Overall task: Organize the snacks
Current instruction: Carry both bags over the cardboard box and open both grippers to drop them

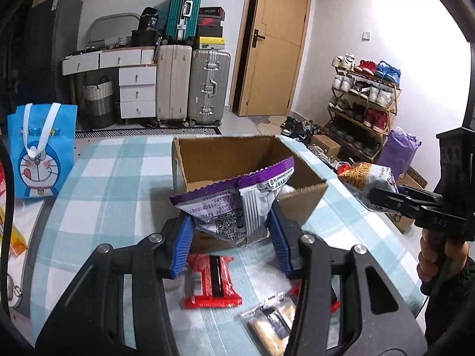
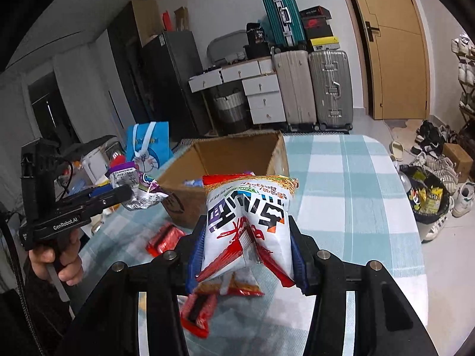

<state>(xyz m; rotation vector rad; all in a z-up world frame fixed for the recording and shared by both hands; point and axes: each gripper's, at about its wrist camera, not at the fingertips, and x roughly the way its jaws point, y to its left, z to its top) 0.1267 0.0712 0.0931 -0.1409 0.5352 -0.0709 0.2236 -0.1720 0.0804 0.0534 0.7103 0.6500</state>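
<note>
Above the blue-and-white checked table [image 1: 98, 178], the left gripper [image 1: 234, 234] has its blue fingers [image 1: 182, 243] clamped on a purple-edged silver snack bag [image 1: 234, 204], just near of the open brown cardboard box [image 1: 237, 154]. Right of the box, the right gripper [image 2: 246, 255] pinches a white-and-red noodle snack bag [image 2: 249, 225]. Red wrapped snacks [image 1: 212, 281] lie on the table below.

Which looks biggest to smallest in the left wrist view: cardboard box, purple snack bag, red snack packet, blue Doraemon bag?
As they appear in the picture:
1. cardboard box
2. purple snack bag, inflated by nearness to the camera
3. blue Doraemon bag and red snack packet: too alike to rank.
</note>
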